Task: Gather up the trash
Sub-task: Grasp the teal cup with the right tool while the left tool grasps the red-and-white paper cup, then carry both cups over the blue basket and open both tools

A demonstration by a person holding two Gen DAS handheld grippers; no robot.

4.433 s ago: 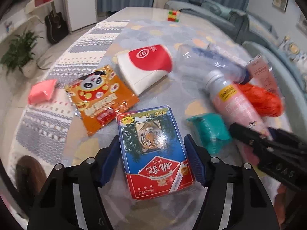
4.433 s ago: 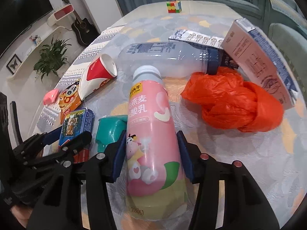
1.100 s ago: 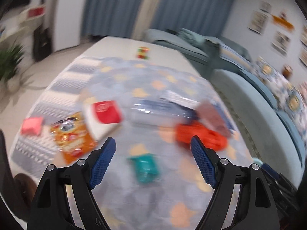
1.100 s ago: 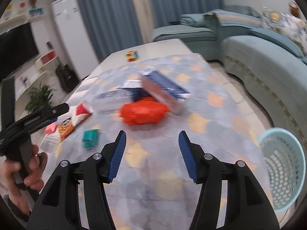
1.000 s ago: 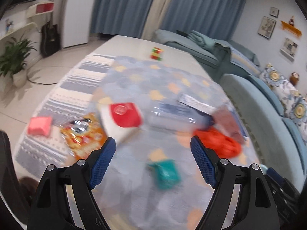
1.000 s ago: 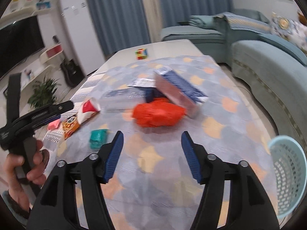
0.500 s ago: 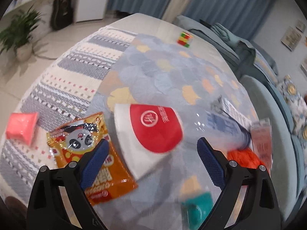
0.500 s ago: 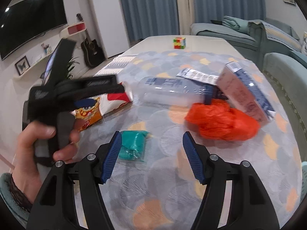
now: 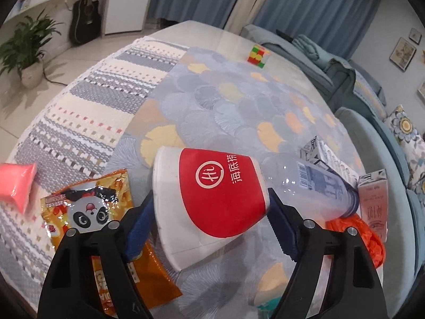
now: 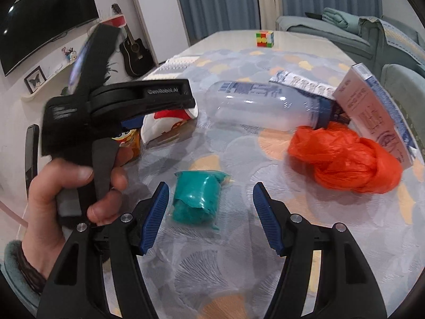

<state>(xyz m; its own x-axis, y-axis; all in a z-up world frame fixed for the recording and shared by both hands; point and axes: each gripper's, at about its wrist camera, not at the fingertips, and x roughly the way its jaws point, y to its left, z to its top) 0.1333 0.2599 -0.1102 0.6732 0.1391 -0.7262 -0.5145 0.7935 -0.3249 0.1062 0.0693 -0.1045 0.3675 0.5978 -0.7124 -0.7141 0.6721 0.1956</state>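
Blue curtains, a black guitar [image 9: 85, 16] and a potted plant [image 9: 25, 50] stand at the far left of the room, with teal sofas [image 9: 353, 79] off to the right. Nearer, a desk [image 9: 239, 101] under a scalloped blue-and-yellow cloth carries the trash, and a striped runner [image 9: 93, 122] covers its left side.

On the far left of the desk lies a pink packet [image 9: 16, 186]. Right of it is an orange panda snack bag [image 9: 103, 236], flat on the cloth. The left tongs [image 9: 209, 228] are set wide around a red-and-white paper cup [image 9: 209, 199] lying on its side, one blue pad at each flank; whether the pads actually press it cannot be told. The cup's base end partly overlaps the snack bag's right edge. In the right wrist view a hand [image 10: 69, 194] grips the handle of these tongs.

Just right of the cup a clear plastic bottle [image 9: 316, 188] lies on its side, cap end pointing right. Behind it rests a silver printed carton [image 9: 326, 156], and at its cap a pink milk carton [image 9: 372, 199]. An orange plastic bag [image 10: 342, 162] is bunched in front of the bottle's cap.

The right tongs [image 10: 209, 218] are spread wide and hold nothing; a teal wrapped packet [image 10: 199, 199] lies on the cloth between their pads, closer to the left one. A colour cube [image 10: 264, 38] sits at the desk's far end.
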